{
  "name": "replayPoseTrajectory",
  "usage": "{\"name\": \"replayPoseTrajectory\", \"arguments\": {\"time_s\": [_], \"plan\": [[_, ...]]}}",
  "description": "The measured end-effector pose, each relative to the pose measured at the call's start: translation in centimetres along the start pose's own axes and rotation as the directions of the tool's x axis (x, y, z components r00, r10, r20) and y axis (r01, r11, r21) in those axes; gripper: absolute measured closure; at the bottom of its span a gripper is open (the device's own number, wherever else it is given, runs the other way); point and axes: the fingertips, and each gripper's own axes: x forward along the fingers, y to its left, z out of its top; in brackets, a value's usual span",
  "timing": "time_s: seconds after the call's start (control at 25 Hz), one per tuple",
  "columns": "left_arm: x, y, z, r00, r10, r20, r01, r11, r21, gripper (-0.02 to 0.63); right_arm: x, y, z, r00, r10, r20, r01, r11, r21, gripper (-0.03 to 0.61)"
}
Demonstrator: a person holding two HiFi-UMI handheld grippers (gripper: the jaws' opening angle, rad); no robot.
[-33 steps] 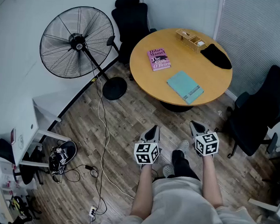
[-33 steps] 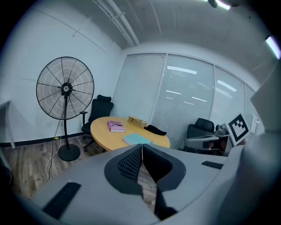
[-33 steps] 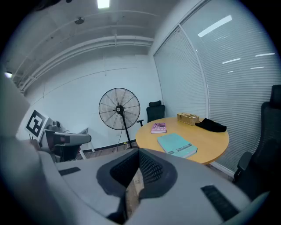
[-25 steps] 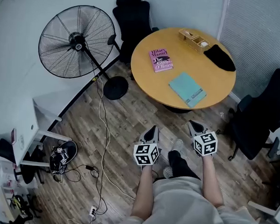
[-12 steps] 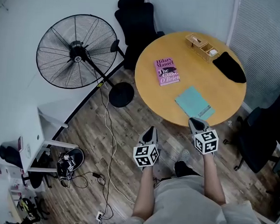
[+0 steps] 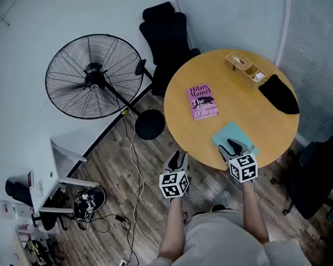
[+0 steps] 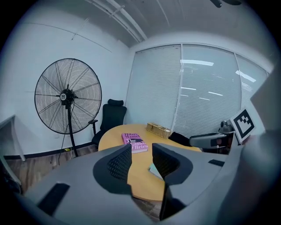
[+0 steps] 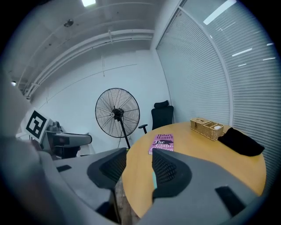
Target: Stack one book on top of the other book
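- Head view: a round wooden counter (image 6: 257, 115) carries a pink paperback book (image 6: 202, 102) and a thin teal book (image 6: 227, 135). The teal book sits near the counter's 6 o'clock rim. The pink one lies at about 11 o'clock from it, and the two are apart.
- The right gripper (image 6: 233, 146) hovers over the teal book's near edge. Its jaws have just been opening and stand apart, with nothing clamped between them.
- The left gripper (image 6: 179, 157) hangs above the floor, just off the counter's rim at about 8 o'clock. Its jaws have also just been opening and are apart and empty.
- This looks like the approach step: both books lie flat and no stacking has begun.
- The next move probably calls for lowering the right jaws to the teal book's rim-side edge, pinching it, then carrying it toward 11 o'clock onto the pink book.
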Motion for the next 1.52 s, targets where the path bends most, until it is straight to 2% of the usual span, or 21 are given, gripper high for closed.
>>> {"name": "replayPoseTrajectory", "arguments": {"time_s": [0.28, 0.52, 0.76, 0.96, 1.28, 1.52], "plan": [[4.0, 0.4, 1.0, 1.0, 0.008, -0.029, -0.008, 1.0, 0.007, 0.329, 2.3, -2.0, 1.3, 0.999, 0.046, -0.005, -0.046, 0.999, 0.01, 0.344], [5.6, 0.8, 0.9, 0.999, 0.017, -0.038, -0.018, 0.999, -0.027, 0.283, 3.9, -3.7, 1.1, 0.998, 0.057, -0.027, -0.056, 0.998, 0.027, 0.304], [5.0, 2.5, -1.1, 0.997, 0.037, -0.073, -0.041, 0.998, -0.045, 0.276, 5.4, -3.2, -0.5, 0.995, 0.084, -0.057, -0.08, 0.995, 0.064, 0.287], [5.7, 4.7, -1.3, 0.995, 0.066, -0.08, -0.071, 0.996, -0.058, 0.278, 7.6, -3.0, -0.9, 0.993, 0.088, -0.073, -0.082, 0.993, 0.083, 0.287], [11.1, 7.7, 3.1, 0.998, 0.058, -0.01, -0.059, 0.994, -0.089, 0.279, 12.3, -5.6, 2.3, 0.996, 0.048, -0.069, -0.042, 0.996, 0.078, 0.287], [16.3, 8.8, 5.5, 1.0, 0.018, -0.006, -0.018, 0.995, -0.094, 0.286, 16.0, -8.5, 5.0, 0.998, 0.009, -0.07, -0.003, 0.997, 0.08, 0.287]]}}
